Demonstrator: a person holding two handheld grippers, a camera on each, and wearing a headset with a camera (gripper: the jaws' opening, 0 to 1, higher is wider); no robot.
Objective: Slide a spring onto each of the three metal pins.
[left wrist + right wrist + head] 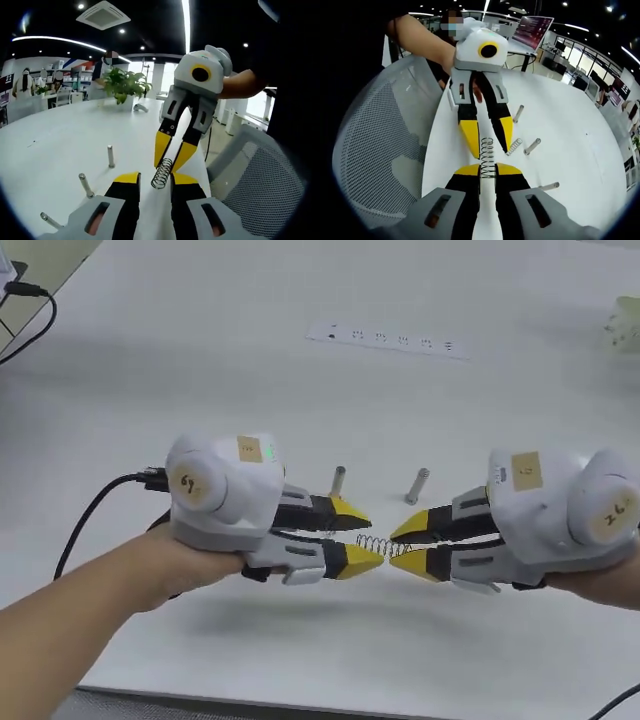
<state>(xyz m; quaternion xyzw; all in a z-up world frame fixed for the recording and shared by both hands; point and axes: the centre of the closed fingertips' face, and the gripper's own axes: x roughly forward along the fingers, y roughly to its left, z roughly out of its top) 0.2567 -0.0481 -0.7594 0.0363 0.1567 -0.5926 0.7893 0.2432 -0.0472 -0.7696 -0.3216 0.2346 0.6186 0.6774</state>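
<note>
Above the white table [200, 370], my two grippers meet tip to tip. A small wire spring [383, 546] lies level in the air between them. My right gripper [405, 547] [488, 170] is shut on one end of the spring [487, 155]. My left gripper [362, 536] [156, 178] stands open, its yellow fingers either side of the spring's other end [161, 174]. Two metal pins [338, 481] [417, 485] stand upright just behind the tips. The left gripper view has three pins [110, 156] [85, 185] [50, 220]. A second spring [516, 146] lies on the table beside a pin [532, 146].
A white power strip [390, 340] lies farther back on the table. A black cable [95, 515] trails from the left gripper. The table's near edge [300, 695] runs just below the grippers. A mesh chair [385, 135] stands off the table's edge.
</note>
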